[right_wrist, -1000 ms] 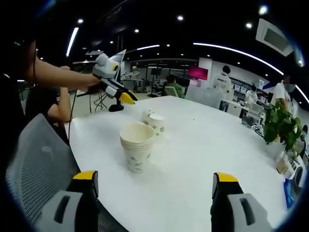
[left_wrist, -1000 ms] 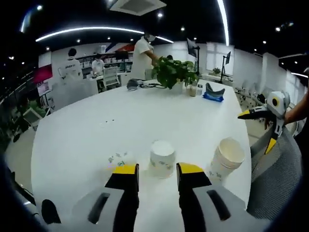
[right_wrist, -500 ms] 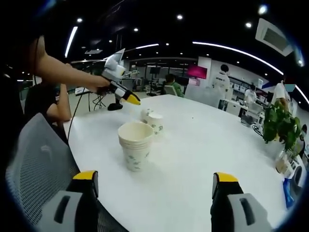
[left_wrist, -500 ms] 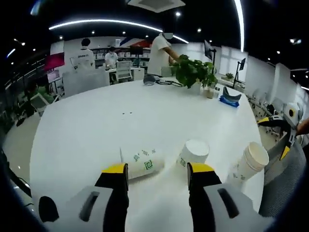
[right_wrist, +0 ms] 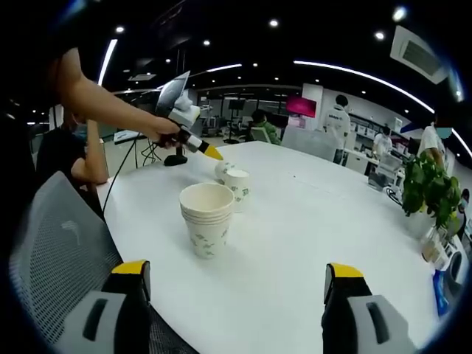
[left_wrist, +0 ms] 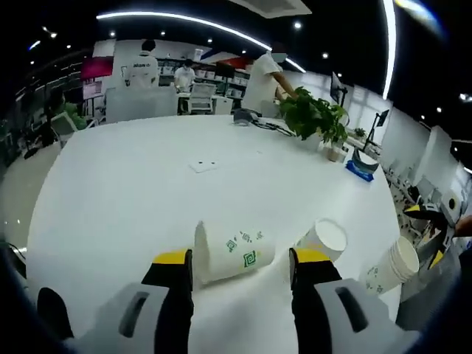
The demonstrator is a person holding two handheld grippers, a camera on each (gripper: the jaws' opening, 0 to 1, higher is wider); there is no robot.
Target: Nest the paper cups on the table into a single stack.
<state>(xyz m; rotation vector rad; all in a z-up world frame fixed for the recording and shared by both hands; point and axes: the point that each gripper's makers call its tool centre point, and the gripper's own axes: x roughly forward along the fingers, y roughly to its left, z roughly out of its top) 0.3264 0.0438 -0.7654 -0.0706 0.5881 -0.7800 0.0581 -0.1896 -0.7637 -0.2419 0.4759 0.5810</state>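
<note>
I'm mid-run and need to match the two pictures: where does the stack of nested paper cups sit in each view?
Left gripper view: the stack of nested cups stands far right near the table edge, past the inverted single cup.
Right gripper view: the same stack stands left of centre, in front of the inverted cup.
Shared landmark: the leafy potted plant across the white table.

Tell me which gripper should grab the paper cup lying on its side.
Left. The left gripper has its open jaws on either side of the white paper cup lying on its side; the right gripper faces the upright stack of paper cups.
</note>
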